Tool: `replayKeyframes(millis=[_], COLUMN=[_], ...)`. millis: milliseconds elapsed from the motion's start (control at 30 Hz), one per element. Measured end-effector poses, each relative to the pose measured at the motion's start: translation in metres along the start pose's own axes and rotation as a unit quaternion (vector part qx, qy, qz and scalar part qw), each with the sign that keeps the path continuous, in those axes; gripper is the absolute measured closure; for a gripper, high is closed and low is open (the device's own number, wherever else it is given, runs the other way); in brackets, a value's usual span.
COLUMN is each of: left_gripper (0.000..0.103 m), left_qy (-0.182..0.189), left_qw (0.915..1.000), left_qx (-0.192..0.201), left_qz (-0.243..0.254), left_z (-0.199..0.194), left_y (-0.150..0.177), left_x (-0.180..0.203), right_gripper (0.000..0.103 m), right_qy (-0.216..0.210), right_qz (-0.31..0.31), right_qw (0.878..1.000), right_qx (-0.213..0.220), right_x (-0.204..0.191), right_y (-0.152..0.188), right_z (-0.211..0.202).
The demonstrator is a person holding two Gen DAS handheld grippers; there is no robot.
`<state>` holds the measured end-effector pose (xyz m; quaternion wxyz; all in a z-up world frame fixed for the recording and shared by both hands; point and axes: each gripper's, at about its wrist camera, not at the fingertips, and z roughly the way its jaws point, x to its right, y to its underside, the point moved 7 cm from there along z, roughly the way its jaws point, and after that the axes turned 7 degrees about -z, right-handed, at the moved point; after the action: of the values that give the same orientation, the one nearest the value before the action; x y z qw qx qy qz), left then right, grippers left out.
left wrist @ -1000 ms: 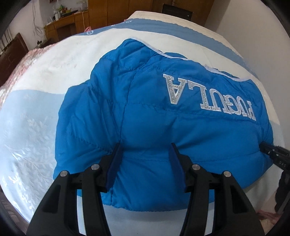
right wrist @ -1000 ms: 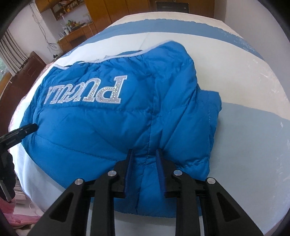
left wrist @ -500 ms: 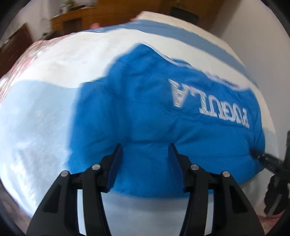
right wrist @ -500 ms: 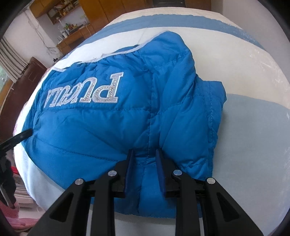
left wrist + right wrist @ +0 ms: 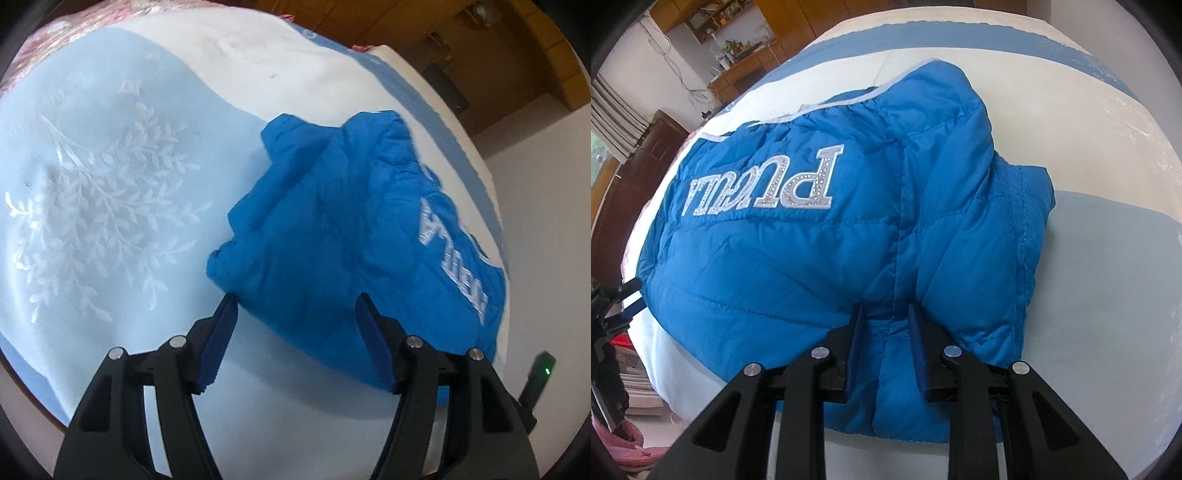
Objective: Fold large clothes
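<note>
Motion blur softens the left wrist view, so the silver lettering on the bright blue quilted puffer jacket cannot be read there; in the right wrist view the letters stand upside down and only partly legible. The jacket lies bunched on a bed covered by a pale blue and white bedspread with a woven leaf pattern, and its underside and far hem are hidden by its own folds.

The left gripper has its jaws opening, set wide; the jacket's near edge sits between the blue pads, which do not press on it. The left pad hangs over bare bedspread, the right one over blue fabric. The right gripper is narrow, its pads pinching a fold of the jacket along a vertical seam near the lower hem.

Bare bedspread spreads wide to the left of the jacket in the left view and to the right in the right view. The bed's near edge is just below both grippers. Wooden cabinets stand beyond the far-left side, cut off by the lens rim.
</note>
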<state>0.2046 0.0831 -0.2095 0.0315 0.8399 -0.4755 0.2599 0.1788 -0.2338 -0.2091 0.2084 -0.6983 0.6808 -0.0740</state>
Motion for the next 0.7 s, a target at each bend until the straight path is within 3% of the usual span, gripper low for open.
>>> replayKeyframes(millis=[233,333,400,467,567,700], left_gripper=[0.032,0.046,0.067,0.076,0.077,0.076], left_qy=[0.071,0.091,0.109,0.125,0.123,0.113], left_qw=[0.9928,0.9908,0.9890,0.9865,0.9887,0.9892], left_qx=[-0.007,0.001,0.007,0.017,0.035,0.013], left_qz=[-0.097,-0.100,-0.100,-0.105,-0.079,-0.092], left_z=[0.031,0.037,0.033,0.022,0.005,0.024], left_y=[-0.025,-0.032,-0.031,-0.028,-0.024,-0.021], left_x=[-0.016,-0.013,-0.008,-0.002,0.009,-0.006], right_gripper=[0.079,0.079,0.079,0.079,0.079,0.079], right_qy=[-0.003,-0.005,-0.007,-0.009,-0.012,-0.015], right_qz=[-0.002,-0.001,0.001,0.003,0.006,0.006], right_qw=[1.000,1.000,1.000,1.000,1.000,1.000], right_qx=[0.002,0.002,0.002,0.000,-0.003,-0.005], right_x=[-0.002,-0.002,-0.002,-0.002,-0.002,-0.001], right_y=[0.000,0.000,0.001,0.002,0.002,0.000], right_z=[0.002,0.002,0.001,0.001,0.002,0.002])
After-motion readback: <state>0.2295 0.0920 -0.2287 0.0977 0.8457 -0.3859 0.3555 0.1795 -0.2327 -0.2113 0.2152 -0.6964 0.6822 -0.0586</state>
